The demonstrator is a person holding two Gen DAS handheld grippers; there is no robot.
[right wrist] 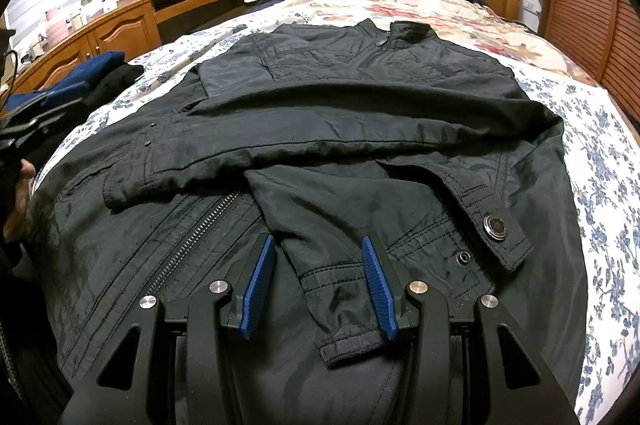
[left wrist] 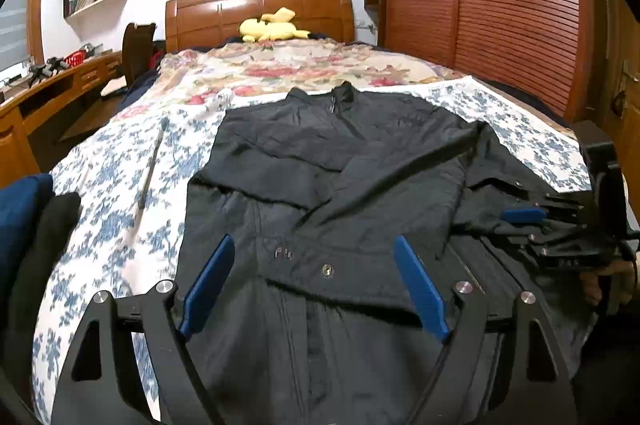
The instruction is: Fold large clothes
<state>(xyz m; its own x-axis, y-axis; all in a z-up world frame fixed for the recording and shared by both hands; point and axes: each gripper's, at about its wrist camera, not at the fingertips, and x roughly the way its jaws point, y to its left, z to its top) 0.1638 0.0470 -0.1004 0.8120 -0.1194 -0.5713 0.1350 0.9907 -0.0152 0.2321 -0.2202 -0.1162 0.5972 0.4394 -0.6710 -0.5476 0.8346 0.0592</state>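
A black jacket point(left wrist: 340, 165) lies flat on the bed, collar toward the headboard, with both sleeves folded across its front; it also fills the right wrist view point(right wrist: 340, 113). My left gripper point(left wrist: 314, 245) is open and empty, hovering above the lower front of the jacket. My right gripper point(right wrist: 318, 245) is open, its blue fingers on either side of a sleeve cuff point(right wrist: 344, 321) without closing on it. The right gripper also shows at the right edge of the left wrist view point(left wrist: 524, 215).
The bed has a blue floral sheet point(left wrist: 120, 185) and a flowered quilt point(left wrist: 280, 65) with a yellow plush toy point(left wrist: 272, 25) by the headboard. Folded dark blue and black clothes point(right wrist: 92, 73) lie at the left bed edge. A wooden desk point(right wrist: 120, 21) stands left, a wardrobe point(left wrist: 500, 5) right.
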